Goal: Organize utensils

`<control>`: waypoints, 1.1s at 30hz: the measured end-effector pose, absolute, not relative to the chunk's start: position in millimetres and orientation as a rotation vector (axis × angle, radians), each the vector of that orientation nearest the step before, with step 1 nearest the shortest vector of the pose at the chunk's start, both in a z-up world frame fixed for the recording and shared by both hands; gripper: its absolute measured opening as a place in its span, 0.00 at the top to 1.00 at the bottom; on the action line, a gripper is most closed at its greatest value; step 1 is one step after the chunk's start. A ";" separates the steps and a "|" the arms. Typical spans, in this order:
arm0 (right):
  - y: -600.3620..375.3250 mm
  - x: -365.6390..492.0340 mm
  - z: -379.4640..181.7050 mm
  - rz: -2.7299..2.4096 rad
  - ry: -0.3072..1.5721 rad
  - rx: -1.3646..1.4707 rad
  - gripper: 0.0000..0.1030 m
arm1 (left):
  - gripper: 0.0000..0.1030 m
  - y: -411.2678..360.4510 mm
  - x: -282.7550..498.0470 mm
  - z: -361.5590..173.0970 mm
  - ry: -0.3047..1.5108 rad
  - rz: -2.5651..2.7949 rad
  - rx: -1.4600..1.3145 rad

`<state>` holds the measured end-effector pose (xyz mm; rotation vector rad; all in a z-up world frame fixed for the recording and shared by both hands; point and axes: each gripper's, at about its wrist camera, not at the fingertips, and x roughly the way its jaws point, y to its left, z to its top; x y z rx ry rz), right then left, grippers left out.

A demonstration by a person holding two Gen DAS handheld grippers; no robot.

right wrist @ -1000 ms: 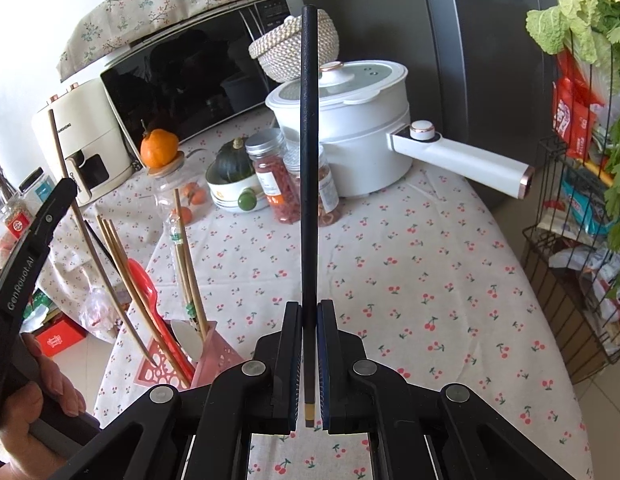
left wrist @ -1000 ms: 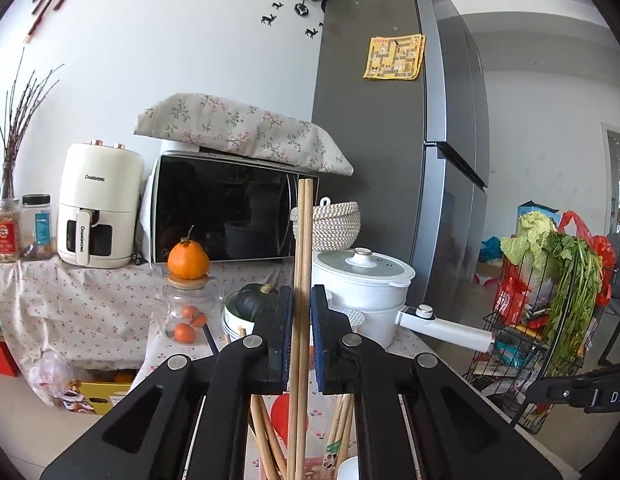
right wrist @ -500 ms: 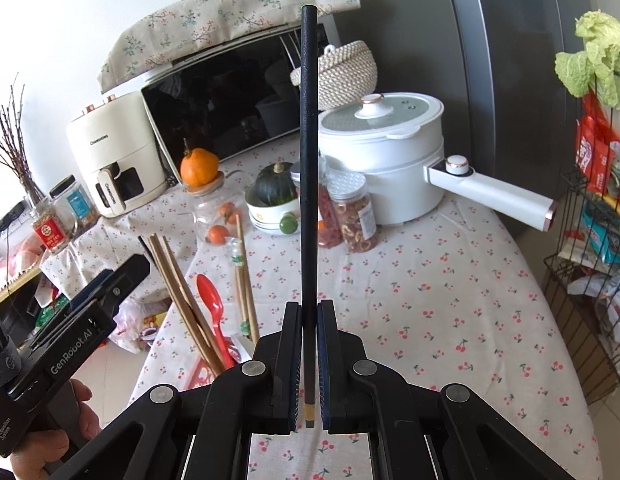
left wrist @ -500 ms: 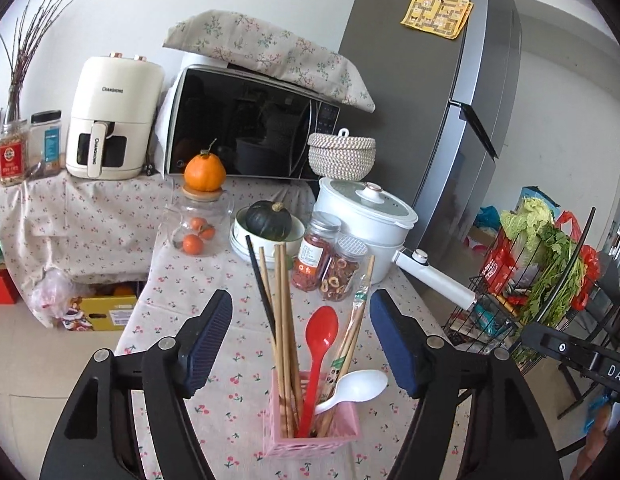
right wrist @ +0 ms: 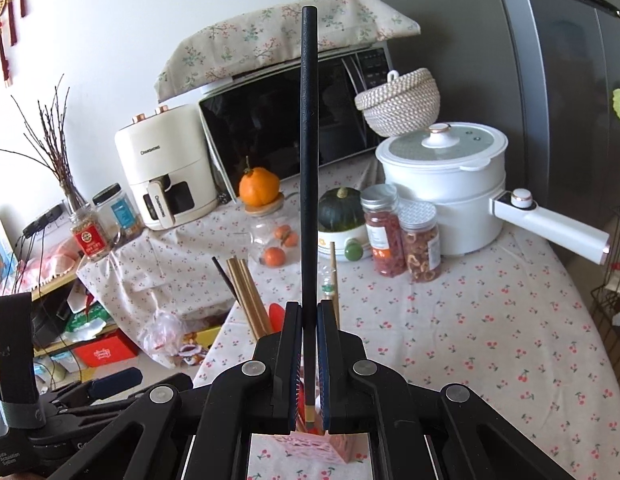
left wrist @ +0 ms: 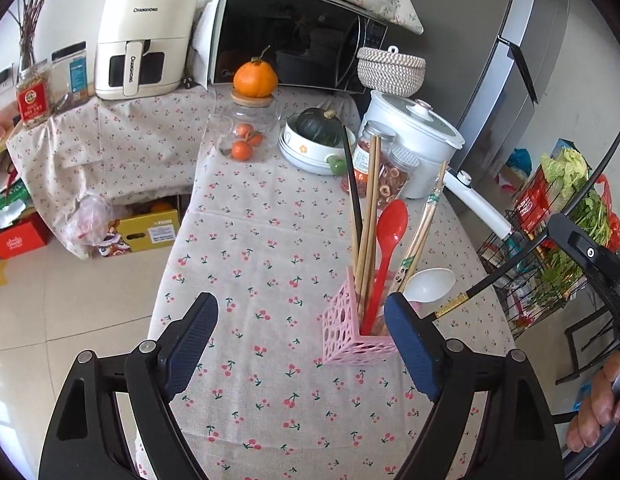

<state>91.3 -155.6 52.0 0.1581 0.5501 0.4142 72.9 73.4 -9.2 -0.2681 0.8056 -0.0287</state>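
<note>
A pink perforated holder (left wrist: 356, 334) stands on the cherry-print tablecloth (left wrist: 269, 248). It holds wooden chopsticks (left wrist: 368, 216), a black chopstick (left wrist: 352, 184), a red spoon (left wrist: 386, 248), wrapped chopsticks (left wrist: 424, 224) and a white spoon (left wrist: 430, 280). My left gripper (left wrist: 299, 344) is open and empty, just in front of the holder. My right gripper (right wrist: 309, 336) is shut on a black chopstick (right wrist: 308, 152), held upright above the holder (right wrist: 310, 446). That chopstick also shows at the right of the left wrist view (left wrist: 522, 256).
At the back of the table stand a white pot (left wrist: 414, 136) with a long handle, two snack jars (left wrist: 378, 164), a bowl with a green squash (left wrist: 320, 136) and a glass jar of oranges (left wrist: 247, 132). A microwave (left wrist: 293, 40) and air fryer (left wrist: 143, 36) stand behind. A wire vegetable rack (left wrist: 550, 240) is on the right.
My left gripper has let the wooden chopsticks go into the pink holder, opened wide and drawn back. My right gripper has moved with the black chopstick to just above the holder.
</note>
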 end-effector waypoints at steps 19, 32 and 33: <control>-153.2 101.4 46.0 0.305 0.552 0.184 0.34 | 0.08 84.5 57.8 -3.6 0.851 0.025 -0.279; -192.3 2.7 59.2 -0.007 0.539 0.014 0.00 | 0.00 41.3 -27.4 33.3 0.747 0.070 -0.117; -191.8 -5.4 58.6 -0.022 0.530 -0.014 0.00 | 0.00 36.0 -34.5 35.8 0.732 0.079 -0.092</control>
